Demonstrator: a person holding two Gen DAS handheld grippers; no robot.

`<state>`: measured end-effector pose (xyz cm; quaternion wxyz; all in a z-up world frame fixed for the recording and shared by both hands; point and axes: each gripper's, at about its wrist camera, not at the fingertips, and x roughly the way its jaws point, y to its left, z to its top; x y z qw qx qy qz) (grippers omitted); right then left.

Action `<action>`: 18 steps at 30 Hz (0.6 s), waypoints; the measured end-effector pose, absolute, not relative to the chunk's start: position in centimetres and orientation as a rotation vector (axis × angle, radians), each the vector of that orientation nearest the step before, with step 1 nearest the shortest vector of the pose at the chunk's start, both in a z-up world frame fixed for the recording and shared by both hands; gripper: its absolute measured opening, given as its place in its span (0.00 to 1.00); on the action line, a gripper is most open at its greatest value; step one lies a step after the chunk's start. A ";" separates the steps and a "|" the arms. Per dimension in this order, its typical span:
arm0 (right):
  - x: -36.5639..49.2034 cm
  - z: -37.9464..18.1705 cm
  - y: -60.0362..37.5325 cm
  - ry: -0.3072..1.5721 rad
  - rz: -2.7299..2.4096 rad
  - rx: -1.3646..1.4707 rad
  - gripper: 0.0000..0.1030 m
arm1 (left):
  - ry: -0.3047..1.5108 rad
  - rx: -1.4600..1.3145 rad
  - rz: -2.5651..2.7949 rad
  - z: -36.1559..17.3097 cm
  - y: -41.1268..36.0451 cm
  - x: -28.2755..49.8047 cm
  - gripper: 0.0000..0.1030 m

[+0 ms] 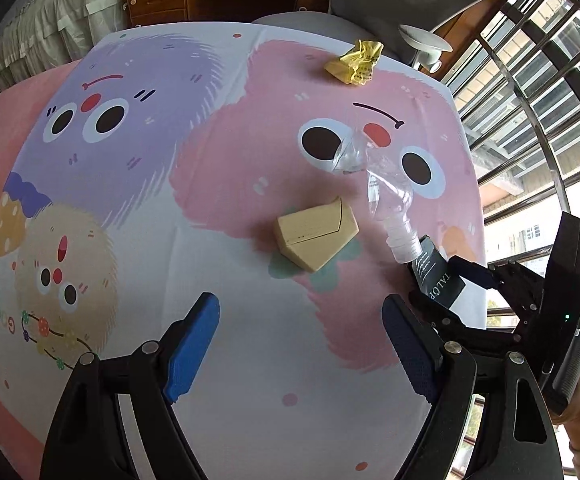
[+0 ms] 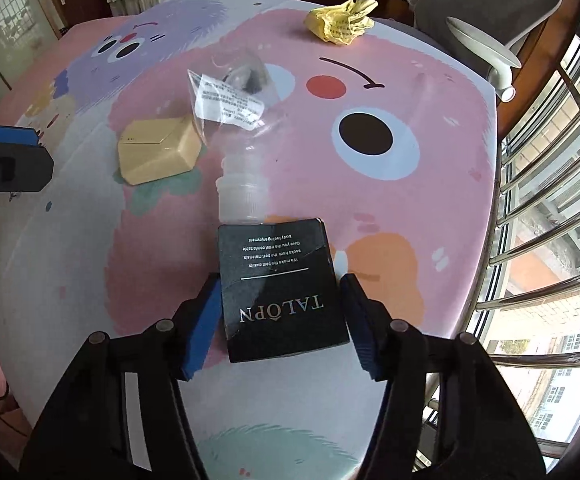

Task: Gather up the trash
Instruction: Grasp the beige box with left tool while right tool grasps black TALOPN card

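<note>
We have the black TALOPN card packet (image 2: 285, 288) between the pads of our right tongs (image 2: 279, 320), low at 6 o'clock in the right wrist view. Both blue pads sit at its side edges, seemingly touching, though we cannot tell if the packet is truly clamped or already off the table (image 2: 430, 208).

Just beyond it at 12 o'clock lies the crushed clear bottle (image 2: 241, 192), its neck touching the packet's far edge. At 10 o'clock rests the tan box (image 2: 157, 154), near the bottle. Far off at 12 o'clock, by the table's back edge, sits the crumpled yellow wrapper (image 2: 342, 20).

Our left tongs (image 1: 302, 344) hover wide open and hold nothing.

We judge the collecting barely begun: four pieces are on the table, none visibly gathered, and no bin shows. Bottle, box and wrapper remain untouched.
</note>
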<state>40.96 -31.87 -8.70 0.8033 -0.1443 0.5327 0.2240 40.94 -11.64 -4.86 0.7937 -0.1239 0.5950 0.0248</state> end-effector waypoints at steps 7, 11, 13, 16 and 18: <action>44.1 -8.5 -35.2 1.165 0.392 -0.156 0.53 | 1.320 -0.316 0.117 -7.1 -13.1 45.2 0.83; 44.8 -8.1 -36.5 1.161 0.358 -0.095 0.53 | 1.337 -0.372 0.199 -8.7 -13.2 47.1 0.82; 44.1 -7.8 -36.7 1.159 0.345 -0.068 0.53 | 1.339 -0.381 0.237 -9.3 -13.3 47.9 0.82; 42.5 -7.2 -37.7 1.155 0.334 -0.045 0.53 | 1.345 -0.360 0.290 -10.2 -13.6 48.8 0.82; 42.3 -7.1 -37.7 1.151 0.332 -0.044 0.53 | 1.352 -0.349 0.313 -10.8 -13.7 49.1 0.79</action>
